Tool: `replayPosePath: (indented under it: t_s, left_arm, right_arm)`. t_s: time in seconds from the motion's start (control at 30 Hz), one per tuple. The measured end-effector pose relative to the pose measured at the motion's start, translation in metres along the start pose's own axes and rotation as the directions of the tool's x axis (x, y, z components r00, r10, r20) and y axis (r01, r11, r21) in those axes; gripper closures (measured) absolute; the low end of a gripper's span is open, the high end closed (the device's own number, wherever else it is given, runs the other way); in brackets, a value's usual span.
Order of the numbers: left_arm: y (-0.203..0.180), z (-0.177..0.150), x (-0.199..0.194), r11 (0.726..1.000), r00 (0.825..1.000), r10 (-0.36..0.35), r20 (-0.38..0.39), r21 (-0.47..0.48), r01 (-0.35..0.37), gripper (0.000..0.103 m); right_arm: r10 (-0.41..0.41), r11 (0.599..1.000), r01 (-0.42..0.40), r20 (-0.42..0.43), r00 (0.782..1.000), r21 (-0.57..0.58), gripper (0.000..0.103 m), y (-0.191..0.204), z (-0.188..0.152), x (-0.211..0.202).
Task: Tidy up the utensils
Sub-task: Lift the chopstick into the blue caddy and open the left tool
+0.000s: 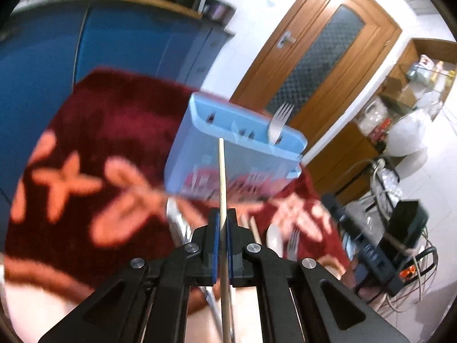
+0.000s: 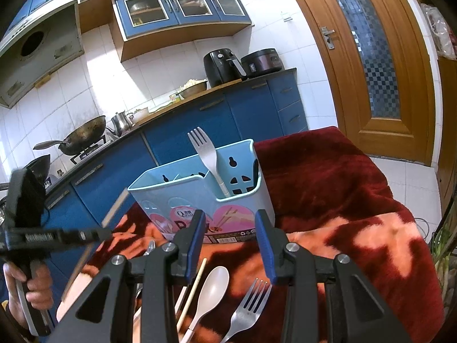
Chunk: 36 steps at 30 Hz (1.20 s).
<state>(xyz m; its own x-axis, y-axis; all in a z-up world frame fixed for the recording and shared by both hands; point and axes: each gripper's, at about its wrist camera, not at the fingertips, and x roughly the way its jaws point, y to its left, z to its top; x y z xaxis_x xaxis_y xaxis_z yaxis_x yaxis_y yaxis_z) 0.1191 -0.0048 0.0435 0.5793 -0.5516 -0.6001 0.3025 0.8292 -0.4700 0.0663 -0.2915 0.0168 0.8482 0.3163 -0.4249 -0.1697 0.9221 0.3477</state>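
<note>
A light blue utensil holder (image 2: 200, 200) stands on a dark red blanket (image 2: 342, 194); it also shows in the left wrist view (image 1: 237, 148). A grey fork (image 2: 207, 154) stands in its right compartment, also seen from the left (image 1: 278, 120). My left gripper (image 1: 222, 223) is shut on a pale wooden chopstick (image 1: 221, 177), its tip just short of the holder's rim. My right gripper (image 2: 230, 240) is open and empty in front of the holder. A white spoon (image 2: 211, 288), a metal fork (image 2: 251, 305) and a chopstick (image 2: 194, 288) lie below it.
Blue kitchen cabinets (image 2: 242, 108) and a counter with a wok (image 2: 82, 135) and an air fryer (image 2: 220, 67) stand behind. A wooden door (image 2: 371, 65) is at the right. In the right wrist view the left gripper's body (image 2: 25, 200) is at the left edge.
</note>
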Motion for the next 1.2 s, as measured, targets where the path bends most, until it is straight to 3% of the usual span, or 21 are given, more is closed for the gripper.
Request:
replayPosePath:
  t_s: [0.17,0.27,0.57,0.73,0.9,1.0,1.2]
  left_arm:
    - [-0.011,0.033,0.002,0.998,0.995,0.025,0.099,0.049,-0.030,0.099]
    - [-0.014,0.044,0.018,0.997,0.996,0.049,0.080,0.061,-0.054,0.099]
    - [-0.006,0.027,0.054,0.992,0.994,0.108,-0.033,0.074,-0.105,0.099]
    - [-0.009,0.026,0.049,0.990,0.995,0.097,-0.014,0.106,-0.095,0.099]
    - [-0.023,0.029,0.020,0.986,0.994,0.074,0.076,0.142,-0.085,0.099]
    - [-0.033,0.043,0.001,0.983,0.984,0.072,0.162,0.156,-0.097,0.099]
    - [-0.048,0.079,-0.026,0.977,0.933,0.085,0.350,0.155,-0.147,0.099]
  right_arm:
    - [0.000,1.000,0.000,0.002,1.000,0.000,0.064,0.001,0.000,0.000]
    - [0.003,1.000,-0.003,0.006,1.000,-0.004,0.064,0.000,0.000,-0.002]
    - [0.009,1.000,-0.009,0.014,1.000,0.010,0.062,-0.003,0.001,-0.003]
    - [0.008,1.000,-0.008,0.015,1.000,0.010,0.062,-0.003,0.001,-0.003]
    - [0.007,1.000,-0.007,0.012,1.000,0.010,0.060,-0.003,0.001,-0.002]
    - [0.003,1.000,-0.003,0.005,1.000,0.014,0.060,-0.003,-0.001,0.000]
    - [-0.007,1.000,0.007,-0.003,1.000,0.007,0.060,-0.003,-0.007,0.001]
